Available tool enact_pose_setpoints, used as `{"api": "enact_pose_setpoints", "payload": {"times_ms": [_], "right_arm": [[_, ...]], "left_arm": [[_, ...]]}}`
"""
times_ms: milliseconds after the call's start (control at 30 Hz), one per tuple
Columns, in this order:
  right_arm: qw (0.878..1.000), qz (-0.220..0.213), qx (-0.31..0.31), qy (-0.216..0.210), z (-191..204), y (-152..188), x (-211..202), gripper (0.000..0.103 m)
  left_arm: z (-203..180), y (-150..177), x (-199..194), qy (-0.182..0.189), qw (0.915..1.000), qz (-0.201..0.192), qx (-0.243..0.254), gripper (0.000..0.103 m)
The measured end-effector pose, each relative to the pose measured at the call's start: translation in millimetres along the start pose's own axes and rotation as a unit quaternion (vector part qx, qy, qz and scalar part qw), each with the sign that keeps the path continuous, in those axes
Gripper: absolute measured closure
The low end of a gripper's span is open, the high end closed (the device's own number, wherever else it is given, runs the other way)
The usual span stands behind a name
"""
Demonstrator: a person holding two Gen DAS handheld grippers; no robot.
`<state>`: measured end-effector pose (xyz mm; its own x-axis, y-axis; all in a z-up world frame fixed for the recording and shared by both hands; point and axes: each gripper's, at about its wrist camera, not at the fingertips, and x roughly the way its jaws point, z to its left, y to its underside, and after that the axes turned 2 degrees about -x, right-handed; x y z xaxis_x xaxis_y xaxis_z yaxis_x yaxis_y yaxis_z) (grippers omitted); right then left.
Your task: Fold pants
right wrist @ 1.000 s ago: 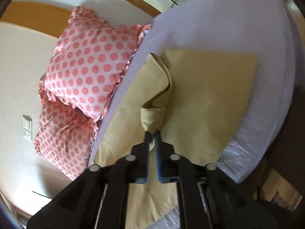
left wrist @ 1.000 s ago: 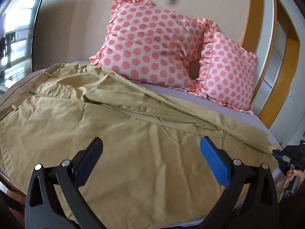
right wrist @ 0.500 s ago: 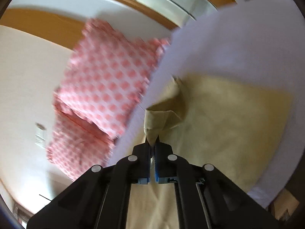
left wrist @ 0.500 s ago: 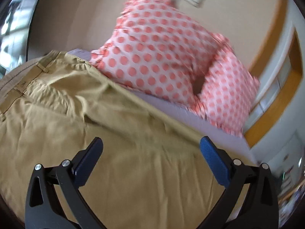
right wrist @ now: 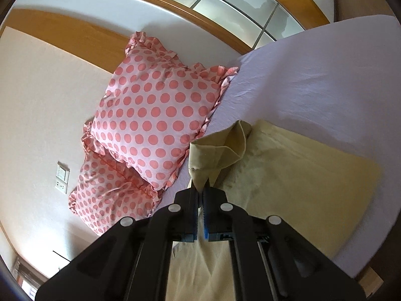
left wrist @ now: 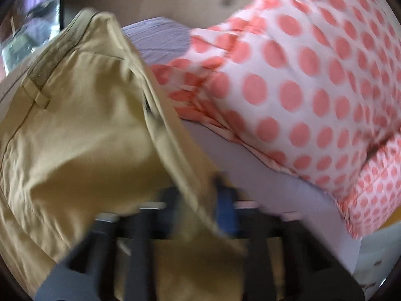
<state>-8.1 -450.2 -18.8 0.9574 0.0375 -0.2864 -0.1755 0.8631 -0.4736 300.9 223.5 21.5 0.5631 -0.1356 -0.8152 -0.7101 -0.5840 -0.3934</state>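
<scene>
Tan pants (left wrist: 75,130) lie on a lilac bed sheet (left wrist: 160,37); the waistband with a belt loop (left wrist: 37,95) shows at upper left in the blurred left wrist view. My left gripper (left wrist: 198,200) is closed on the pants' far edge, which drapes between and over its fingers. In the right wrist view my right gripper (right wrist: 200,193) is shut on the hem of a pant leg (right wrist: 213,158) and holds it lifted above the rest of the pants (right wrist: 300,180).
Two pink polka-dot pillows (right wrist: 155,115) (left wrist: 313,87) lean on the wall at the head of the bed. Wall sockets (right wrist: 61,178) sit beside them. Bare sheet (right wrist: 313,75) lies beyond the pants. The bed edge (right wrist: 356,263) is at lower right.
My left gripper moved forward to the pants' far edge by the pillows and closed on it. My right gripper stayed shut on the hem and lifted it higher.
</scene>
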Motion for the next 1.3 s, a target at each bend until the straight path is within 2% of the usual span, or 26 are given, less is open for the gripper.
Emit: {"api": "enact_pose_setpoints", "payload": {"times_ms": [67, 133, 200, 300, 400, 500, 567, 700, 867, 900, 933, 967, 1033, 1133, 1200, 1300], "right_arm": [[1.000, -0.006, -0.002, -0.004, 3.3, -5.8, 0.4, 0.100], [1.000, -0.020, -0.008, -0.009, 7.0, -11.5, -7.5, 0.100], [0.999, -0.040, -0.012, -0.012, 8.5, -16.1, -23.1, 0.100], [0.999, -0.049, -0.008, 0.007, -4.1, -14.3, -42.3, 0.100], [0.998, -0.038, 0.009, 0.047, -29.2, -4.1, -50.9, 0.100], [0.996, -0.024, 0.042, 0.076, -58.4, 6.5, -56.2, 0.100], [0.995, -0.022, 0.044, 0.083, -64.7, 9.1, -56.9, 0.100], [0.995, -0.023, 0.033, 0.088, -63.5, 9.0, -59.7, 0.100], [0.992, -0.024, -0.012, 0.122, -50.4, 12.3, -68.4, 0.100], [0.992, -0.024, -0.019, 0.126, -48.1, 12.5, -69.9, 0.099], [0.991, -0.022, -0.026, 0.133, -46.6, 12.7, -71.0, 0.094], [0.989, -0.020, -0.030, 0.144, -45.0, 12.7, -72.7, 0.089], [0.985, -0.043, -0.034, 0.166, -44.3, 13.2, -82.1, 0.060], [0.980, -0.061, -0.037, 0.188, -47.7, 13.4, -87.4, 0.059], [0.982, -0.047, -0.025, 0.181, -54.5, 14.8, -81.6, 0.059], [0.982, -0.050, -0.046, 0.174, -48.0, 19.7, -74.1, 0.059]], "left_arm": [[7.4, 8.0, -18.5, 0.017, 0.9997, -0.017, 0.000, 0.097], [12.3, 32.4, -61.9, 0.026, 0.9970, -0.060, 0.040, 0.097], [27.1, 68.0, -111.3, 0.038, 0.9917, -0.100, 0.071, 0.097], [67.1, 127.6, -165.7, 0.041, 0.9872, -0.127, 0.088, 0.093], [112.7, 183.3, -181.4, 0.033, 0.9905, -0.116, 0.067, 0.092], [143.0, 224.1, -176.5, 0.033, 0.9950, -0.087, 0.038, 0.092], [152.2, 235.2, -178.2, 0.045, 0.9936, -0.099, 0.033, 0.090], [152.3, 239.1, -182.1, 0.045, 0.9919, -0.111, 0.042, 0.088], [158.3, 244.8, -179.3, 0.060, 0.9912, -0.111, 0.042, 0.088], [160.1, 246.9, -179.9, 0.064, 0.9909, -0.111, 0.043, 0.087], [160.5, 248.2, -180.6, 0.068, 0.9905, -0.110, 0.047, 0.085], [159.4, 248.0, -180.9, 0.072, 0.9901, -0.109, 0.052, 0.083], [161.5, 251.3, -186.6, 0.075, 0.9886, -0.116, 0.060, 0.067], [166.4, 258.5, -201.0, 0.072, 0.9855, -0.138, 0.067, 0.051], [171.1, 260.7, -208.7, 0.067, 0.9842, -0.151, 0.064, 0.045], [183.6, 260.7, -216.8, 0.073, 0.9822, -0.167, 0.044, 0.043]]}}
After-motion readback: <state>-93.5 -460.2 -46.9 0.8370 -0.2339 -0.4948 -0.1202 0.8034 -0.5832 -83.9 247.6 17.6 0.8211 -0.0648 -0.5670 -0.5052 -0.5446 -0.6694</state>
